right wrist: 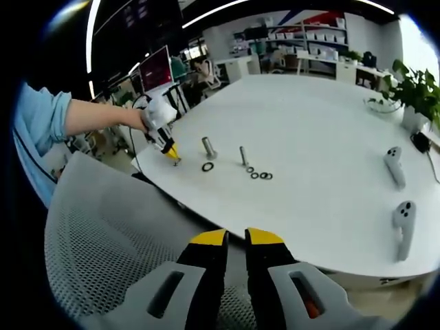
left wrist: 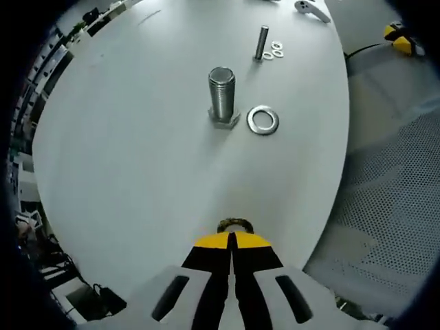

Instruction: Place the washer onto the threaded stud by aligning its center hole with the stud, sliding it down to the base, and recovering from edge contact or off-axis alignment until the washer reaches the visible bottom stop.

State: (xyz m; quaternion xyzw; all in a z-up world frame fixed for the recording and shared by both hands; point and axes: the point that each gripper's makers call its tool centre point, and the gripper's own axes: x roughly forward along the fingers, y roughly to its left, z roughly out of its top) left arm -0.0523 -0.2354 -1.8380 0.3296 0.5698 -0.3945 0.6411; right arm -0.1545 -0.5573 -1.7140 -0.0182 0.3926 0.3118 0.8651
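A large threaded stud [left wrist: 221, 95] stands upright on its hex base on the white table [left wrist: 137, 137]. A large washer [left wrist: 262, 119] lies flat just to its right, touching nothing. My left gripper [left wrist: 232, 237] is shut and empty, low over the table, well short of the stud. In the right gripper view a hand holds the left gripper [right wrist: 170, 155] near the table's edge, beside the stud [right wrist: 208, 147] and washer [right wrist: 207, 166]. My right gripper [right wrist: 236, 239] hangs over a chair back, far from the table, its jaws a narrow gap apart with nothing between.
A thinner stud [left wrist: 262, 42] with small washers [left wrist: 276, 49] stands farther back. Two white controllers [right wrist: 394, 165] [right wrist: 404, 220] lie on the table's far side. A grey mesh chair [right wrist: 103, 234] sits at the table's edge. A person's arm in a blue sleeve [right wrist: 41, 124] reaches in.
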